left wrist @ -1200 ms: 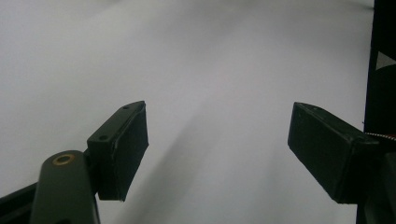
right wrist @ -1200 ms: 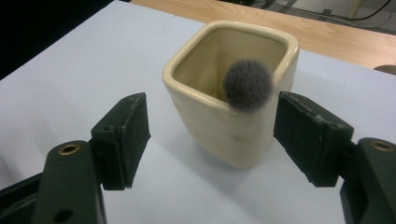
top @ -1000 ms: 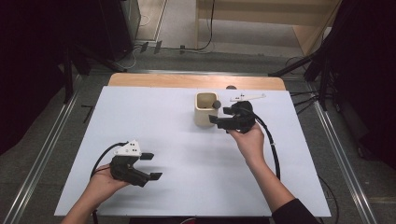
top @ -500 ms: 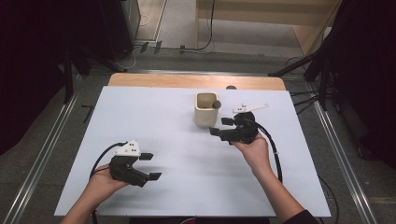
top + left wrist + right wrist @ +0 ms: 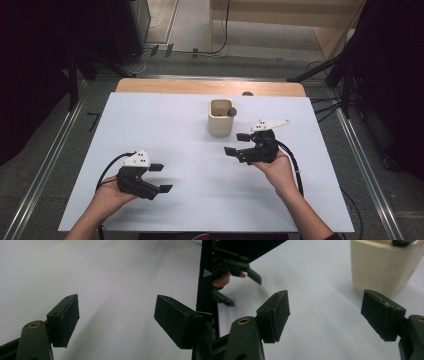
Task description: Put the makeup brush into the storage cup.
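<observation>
A cream square cup [image 5: 220,116] stands upright on the white table [image 5: 165,130], near its far middle, with a dark round-topped object [image 5: 231,112] resting inside at its right rim. My right gripper [image 5: 236,144] sits just in front and to the right of the cup, jaws wide open, nothing between them. In the right gripper view the cup [image 5: 384,265] rises at upper right beyond the open gripper [image 5: 324,315]. My left gripper [image 5: 161,178] lies low at the table's front left, open and empty; its own view shows the gripper [image 5: 116,320] over bare white surface.
A bare wooden strip [image 5: 210,87] runs along the table's far edge. Metal rails [image 5: 367,165] flank both sides, with cables and dark stands on the floor beyond. In the right gripper view the other hand with its gripper [image 5: 234,267] appears at upper left.
My right gripper has drawn back from beside the cup toward the person and lower on the table. The left gripper has stayed in place.
</observation>
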Motion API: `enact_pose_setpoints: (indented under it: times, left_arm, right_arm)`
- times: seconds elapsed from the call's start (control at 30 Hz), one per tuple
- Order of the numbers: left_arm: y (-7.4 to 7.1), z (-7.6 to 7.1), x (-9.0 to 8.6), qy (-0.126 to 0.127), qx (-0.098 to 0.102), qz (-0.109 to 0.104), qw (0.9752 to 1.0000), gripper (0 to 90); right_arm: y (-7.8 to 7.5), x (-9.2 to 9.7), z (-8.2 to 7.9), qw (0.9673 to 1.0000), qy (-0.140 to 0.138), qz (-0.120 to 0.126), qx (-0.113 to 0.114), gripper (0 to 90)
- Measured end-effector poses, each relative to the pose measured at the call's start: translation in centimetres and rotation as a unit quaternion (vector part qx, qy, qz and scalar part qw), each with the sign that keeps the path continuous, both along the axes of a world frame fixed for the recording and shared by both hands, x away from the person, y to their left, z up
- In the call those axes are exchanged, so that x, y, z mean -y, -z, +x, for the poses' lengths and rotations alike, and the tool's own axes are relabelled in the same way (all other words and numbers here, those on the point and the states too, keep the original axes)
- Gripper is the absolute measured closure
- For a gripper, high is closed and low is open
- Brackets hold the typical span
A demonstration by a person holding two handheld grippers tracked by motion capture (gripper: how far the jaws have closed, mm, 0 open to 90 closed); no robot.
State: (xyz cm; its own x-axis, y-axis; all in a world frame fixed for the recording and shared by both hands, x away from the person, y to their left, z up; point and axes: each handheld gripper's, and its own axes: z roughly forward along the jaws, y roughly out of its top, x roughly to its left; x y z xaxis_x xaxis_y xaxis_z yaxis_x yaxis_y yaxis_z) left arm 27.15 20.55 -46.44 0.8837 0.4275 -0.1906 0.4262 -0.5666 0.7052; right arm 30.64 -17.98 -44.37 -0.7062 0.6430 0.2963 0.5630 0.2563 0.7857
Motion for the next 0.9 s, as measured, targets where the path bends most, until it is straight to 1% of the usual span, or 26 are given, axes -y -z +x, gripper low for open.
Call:
enact_pose_setpoints:
  times: [0.07,0.13,0.17,0.23,0.37,0.43,0.5,0.57,0.63,0.73,0.9]
  left_arm:
    - [0.0,0.0,0.0,0.000,0.000,0.003,1.0000,20.9]
    - [0.0,0.0,0.0,0.001,0.001,0.004,1.0000,20.8]
    - [0.0,0.0,0.0,0.001,0.001,0.004,1.0000,20.9]
    - [0.0,0.0,0.0,0.001,0.002,0.004,1.0000,20.8]
    - [0.0,0.0,0.0,0.002,0.001,0.006,1.0000,20.9]
    - [0.0,0.0,0.0,0.003,0.002,0.005,1.0000,20.8]
    - [0.0,0.0,0.1,0.003,0.002,0.005,1.0000,20.8]
    - [0.0,0.0,0.1,0.003,0.003,0.006,1.0000,20.9]
    - [0.0,0.0,0.1,0.003,0.002,0.007,1.0000,20.8]
    - [0.0,0.0,0.1,0.002,0.002,0.005,1.0000,20.8]
    - [0.0,0.0,0.0,0.002,0.001,0.007,1.0000,20.8]
  right_arm:
    - [0.2,0.2,-0.3,1.0000,-0.008,-0.001,0.002,24.0]
    - [0.5,0.4,-0.6,0.9998,-0.018,0.002,-0.004,23.3]
    - [0.7,0.5,-0.8,0.9998,-0.021,-0.004,-0.005,22.6]
    - [0.9,0.7,-1.0,0.9997,-0.022,-0.013,-0.002,22.2]
    - [1.2,1.2,-1.5,0.9998,-0.020,-0.006,0.001,21.3]
    - [1.2,1.3,-1.8,0.9998,-0.020,-0.008,0.002,21.4]
    - [1.4,1.5,-2.1,0.9997,-0.019,-0.013,0.008,21.2]
    - [1.5,1.6,-2.3,0.9997,-0.018,-0.012,0.010,20.9]
    - [1.7,1.8,-2.5,0.9997,-0.021,-0.013,0.007,20.9]
    - [1.8,1.9,-2.8,0.9996,-0.017,-0.020,0.006,20.6]
    - [2.2,2.0,-3.2,0.9996,-0.016,-0.024,0.002,18.4]
